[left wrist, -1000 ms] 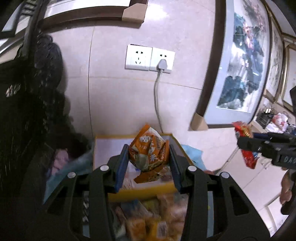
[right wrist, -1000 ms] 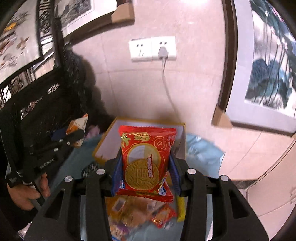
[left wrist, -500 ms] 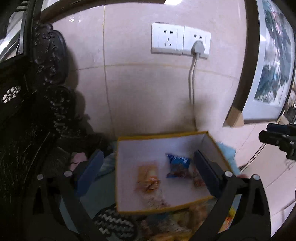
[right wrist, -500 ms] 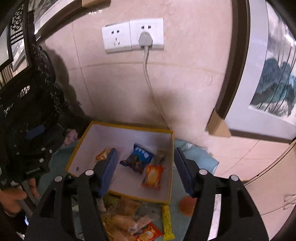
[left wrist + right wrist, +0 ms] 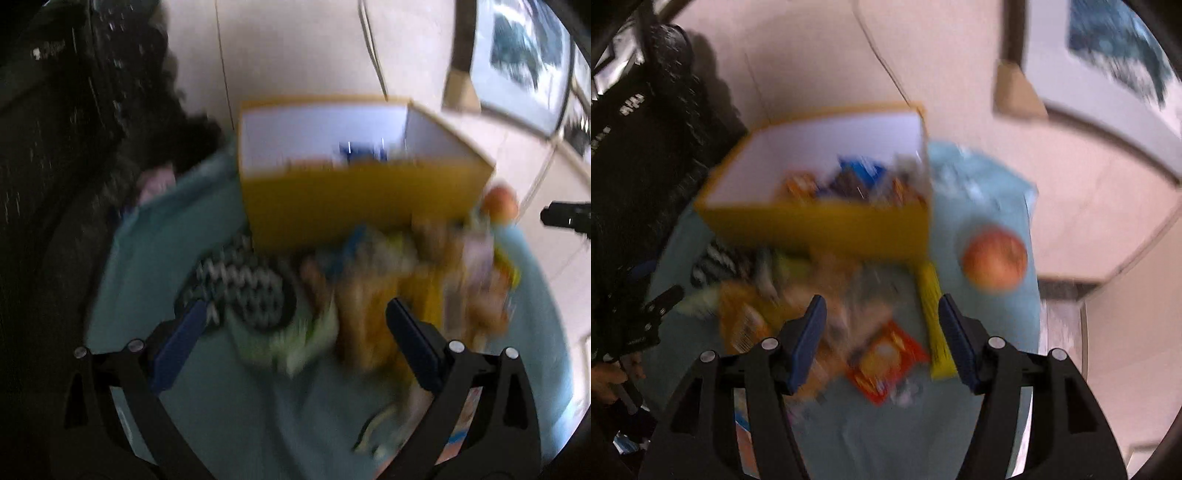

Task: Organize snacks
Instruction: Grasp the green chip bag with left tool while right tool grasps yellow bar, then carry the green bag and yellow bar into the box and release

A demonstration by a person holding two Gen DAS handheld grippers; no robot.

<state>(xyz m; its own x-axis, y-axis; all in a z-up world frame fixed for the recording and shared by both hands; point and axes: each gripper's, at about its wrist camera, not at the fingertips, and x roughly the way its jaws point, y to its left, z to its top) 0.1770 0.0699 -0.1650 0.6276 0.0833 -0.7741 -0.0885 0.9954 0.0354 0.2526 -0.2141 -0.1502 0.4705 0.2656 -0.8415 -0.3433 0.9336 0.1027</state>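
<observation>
Both grippers, left (image 5: 291, 328) & right (image 5: 879, 325), are held w/ jaws spread, empty, low-centre of frame over loose snack pile (image 5: 820, 314) below yellow box (image 5: 820, 225); frames blurred, so a mis-grab of 2 packets or the apple (image 5: 994, 260) being knocked is risked

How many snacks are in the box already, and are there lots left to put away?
A few packets already lie inside the yellow box, though blur hides the exact count. Nothing is in hand: the left gripper and right gripper are both open and empty. A big snack pile and a red packet wait on the blue cloth.
</observation>
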